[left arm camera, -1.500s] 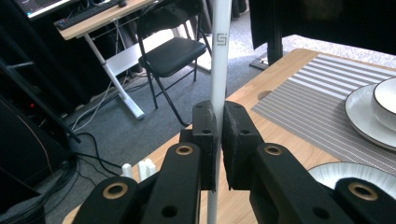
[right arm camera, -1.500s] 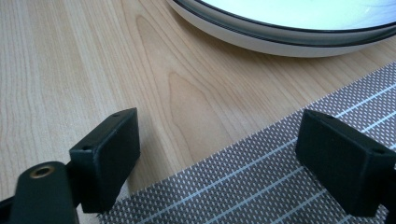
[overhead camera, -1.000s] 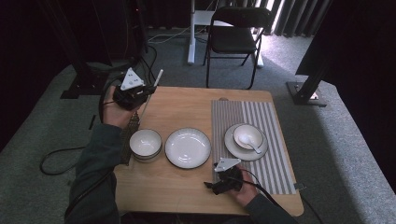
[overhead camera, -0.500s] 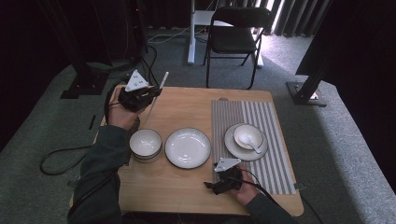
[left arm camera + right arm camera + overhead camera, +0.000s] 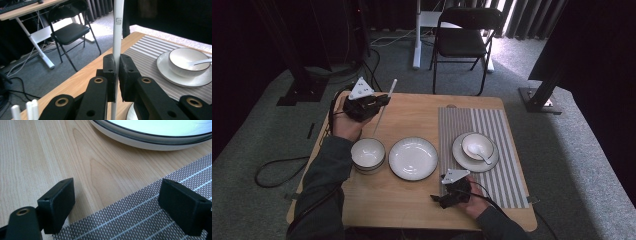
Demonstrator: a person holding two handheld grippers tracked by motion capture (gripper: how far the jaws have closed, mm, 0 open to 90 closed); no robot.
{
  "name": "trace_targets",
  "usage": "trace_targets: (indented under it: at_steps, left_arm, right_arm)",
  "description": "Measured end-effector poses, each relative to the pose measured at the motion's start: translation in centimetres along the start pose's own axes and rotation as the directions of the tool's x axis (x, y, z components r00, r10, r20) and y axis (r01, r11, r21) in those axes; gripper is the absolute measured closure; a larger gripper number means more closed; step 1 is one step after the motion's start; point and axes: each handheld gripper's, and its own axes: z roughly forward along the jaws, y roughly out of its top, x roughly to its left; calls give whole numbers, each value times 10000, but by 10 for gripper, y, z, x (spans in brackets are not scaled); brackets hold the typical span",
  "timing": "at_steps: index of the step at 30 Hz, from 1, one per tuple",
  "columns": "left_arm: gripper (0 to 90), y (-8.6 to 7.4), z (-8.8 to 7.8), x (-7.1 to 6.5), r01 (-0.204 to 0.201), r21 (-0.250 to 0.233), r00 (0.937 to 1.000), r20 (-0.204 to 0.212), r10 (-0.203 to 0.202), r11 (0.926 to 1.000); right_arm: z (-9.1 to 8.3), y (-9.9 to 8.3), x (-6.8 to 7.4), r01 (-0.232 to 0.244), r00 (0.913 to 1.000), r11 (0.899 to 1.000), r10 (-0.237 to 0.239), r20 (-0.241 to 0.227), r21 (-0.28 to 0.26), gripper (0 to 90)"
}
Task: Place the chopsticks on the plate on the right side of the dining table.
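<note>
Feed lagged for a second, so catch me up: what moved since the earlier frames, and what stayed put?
The left tool, shut on a white chopstick, rose from beside the stacked bowls toward the table's far left corner, taking the chopstick along. Unchanged: the right tool open at the placemat's near edge, the plate, and the bowl with spoon.

The table (image 5: 412, 200) sits in the lower middle of the frame, with a folding chair (image 5: 462, 40) behind it at the top. On the table's right half lies a striped mat (image 5: 507, 130); on the mat rests a saucer (image 5: 459, 155), in it a small bowl (image 5: 477, 144) with a spoon (image 5: 484, 158) inside. Left of the mat lies a plate (image 5: 413, 158), and left of that a stack of bowls (image 5: 367, 154). At the table's upper left corner the left gripper (image 5: 382, 101) holds a chopstick (image 5: 384, 102) that reaches past the far edge. The right gripper (image 5: 437, 199) lies at the lower centre, at the mat's near left corner, just below the plate.
</note>
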Motion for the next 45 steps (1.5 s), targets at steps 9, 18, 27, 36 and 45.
trace_targets:
  at_steps: [9,18,27,36,45]
  left_arm:
    - [848,-1,7,-7,-26,39,9999,148,25,10000]
    - [848,-1,10,-12,-5,-6,9994,350,5,10000]
    - [848,1,13,-16,6,-108,9980,628,1,9999]
    - [848,-1,17,-25,159,-220,9938,1107,-134,9996]
    - [848,-5,25,-36,214,-166,9876,1556,-185,9996]
  right_arm:
    - [0,0,0,24,10000,10000,-24,-28,17,129]
    - [0,0,0,34,10000,10000,-34,-20,3,133]
    - [-1,-1,0,-73,9999,10000,72,109,20,152]
    - [-10,2,0,-105,9997,9999,108,230,-132,246]
    - [-24,6,-6,-433,9979,9969,462,445,-660,399]
